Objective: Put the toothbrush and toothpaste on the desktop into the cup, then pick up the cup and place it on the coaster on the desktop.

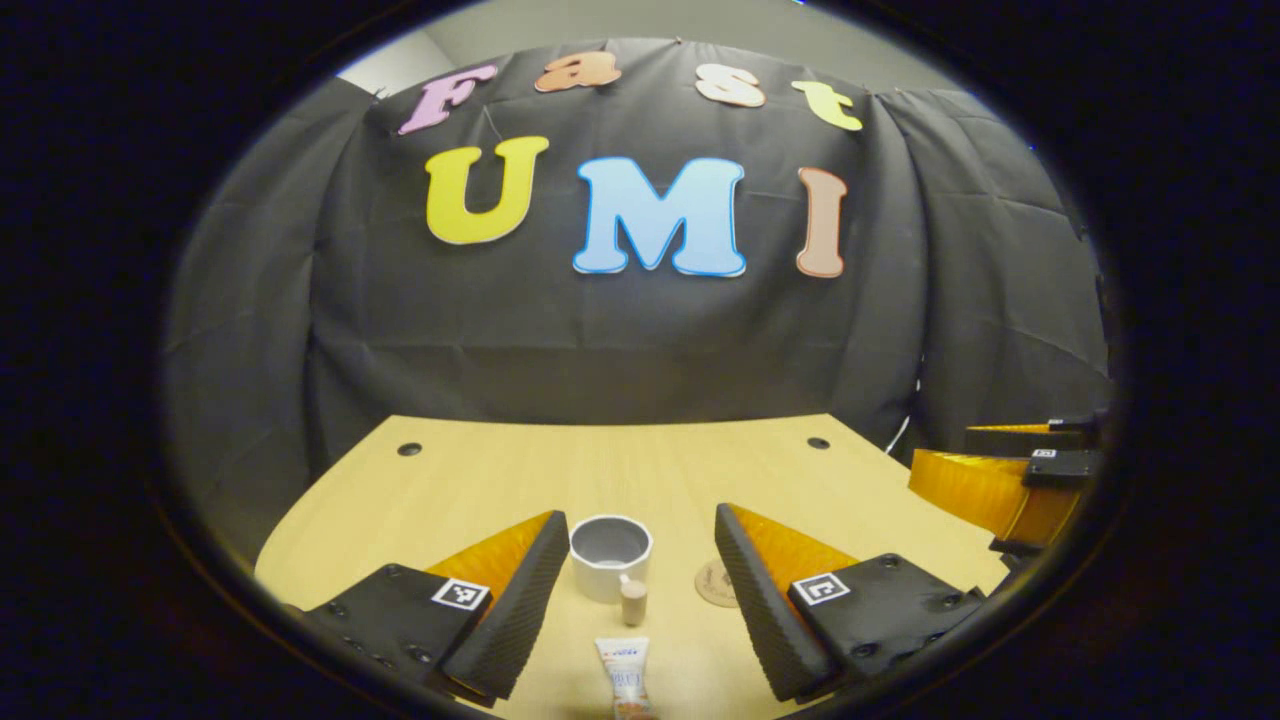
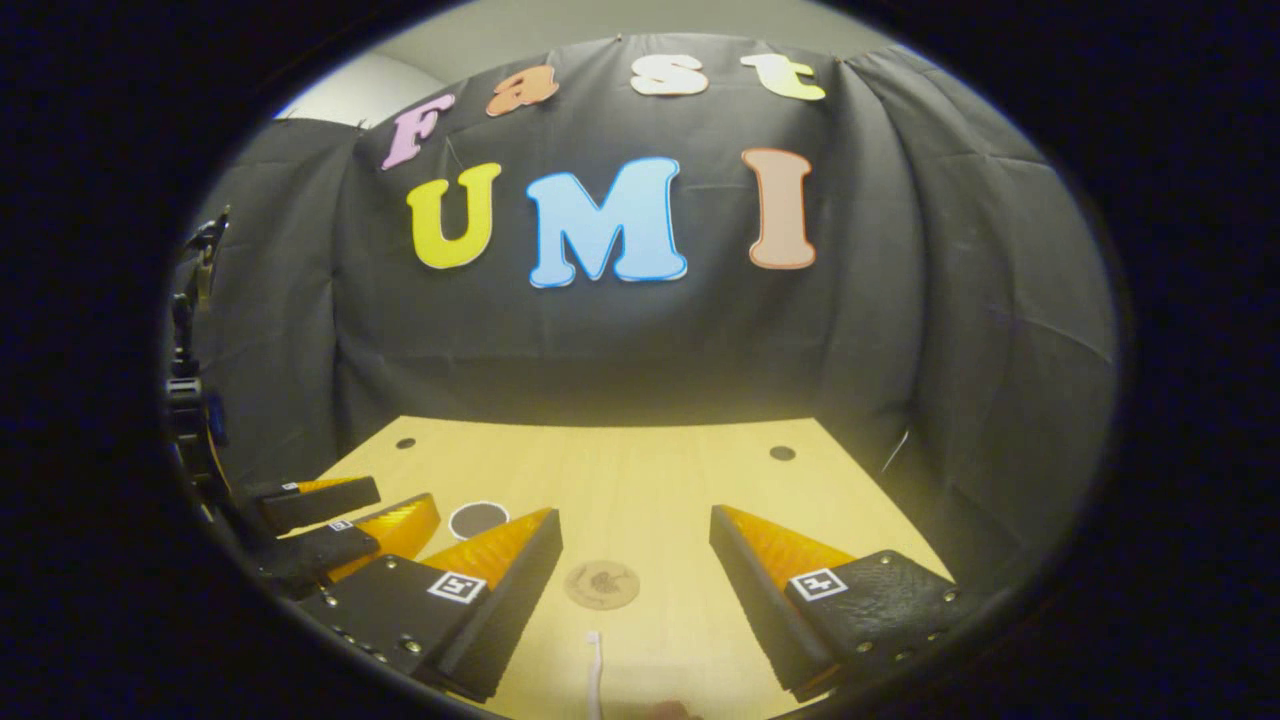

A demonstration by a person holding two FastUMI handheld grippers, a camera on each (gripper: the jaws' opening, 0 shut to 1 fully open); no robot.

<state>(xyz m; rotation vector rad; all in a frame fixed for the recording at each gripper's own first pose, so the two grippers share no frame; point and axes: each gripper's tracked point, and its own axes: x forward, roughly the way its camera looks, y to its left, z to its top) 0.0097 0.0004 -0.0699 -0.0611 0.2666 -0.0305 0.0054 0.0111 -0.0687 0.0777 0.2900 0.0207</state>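
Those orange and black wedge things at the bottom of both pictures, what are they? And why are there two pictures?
Those wedges are the two fingers of a gripper, a pinching tool a person holds, one in each hand. A camera rides on each, so you get two pictures. The left gripper looks at a wooden table with a white cup and a toothpaste tube lying in front of it. The right gripper looks at a round coaster and a white toothbrush lying on the table. Both grippers are open and hold nothing. The cup is empty.
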